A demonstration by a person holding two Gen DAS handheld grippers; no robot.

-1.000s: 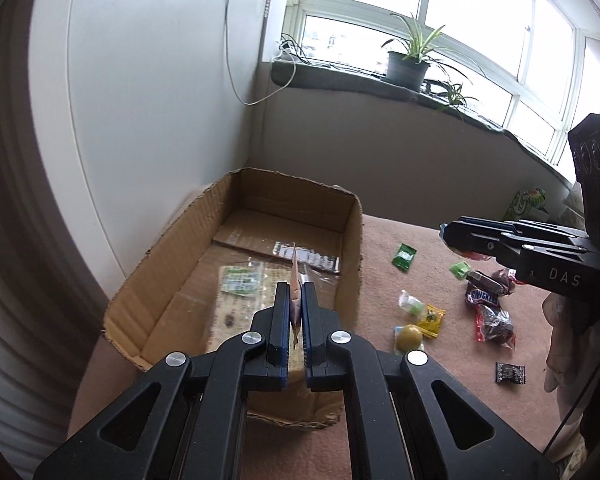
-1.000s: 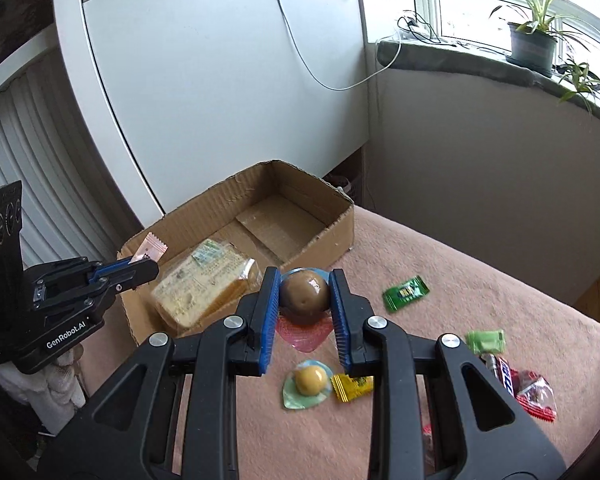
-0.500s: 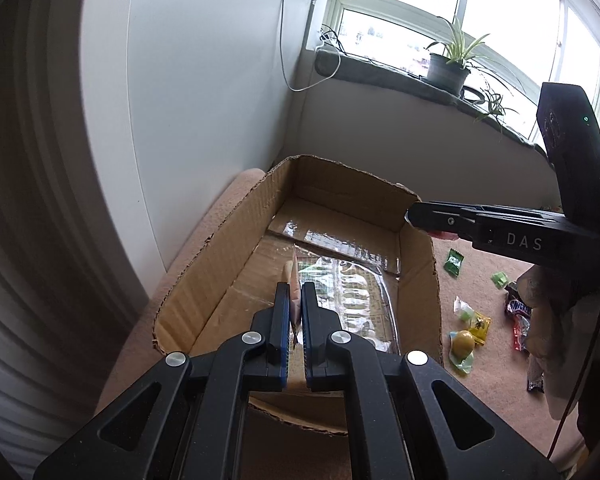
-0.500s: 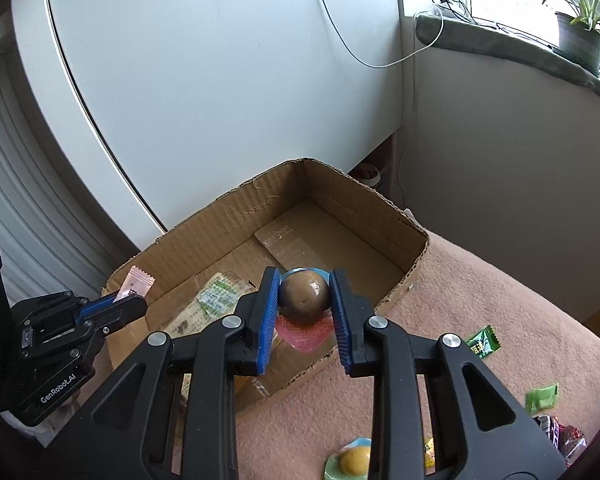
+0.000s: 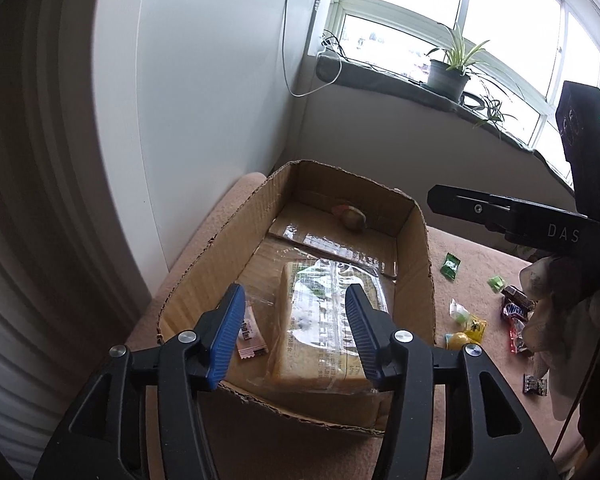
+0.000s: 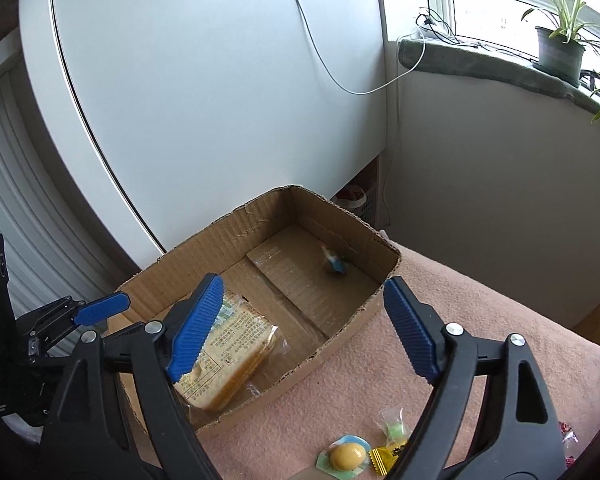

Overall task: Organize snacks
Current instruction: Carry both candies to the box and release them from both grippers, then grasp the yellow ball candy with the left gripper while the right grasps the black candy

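Snacks [image 5: 466, 322] on pink cloth [image 6: 480, 320], cardboard box [image 5: 416, 248] – white wall, window.

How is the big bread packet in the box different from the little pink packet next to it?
The bread packet is much bigger than the pink packet. The bread packet is thick and blocky with a clear, shiny wrapper; the pink packet is thin, flat and not see-through. Both lie loose inside the cardboard box, side by side at its near end.

box [image 6: 260, 232] middle floor free | bread pack [image 6: 228, 356] fills near end (walls all round)
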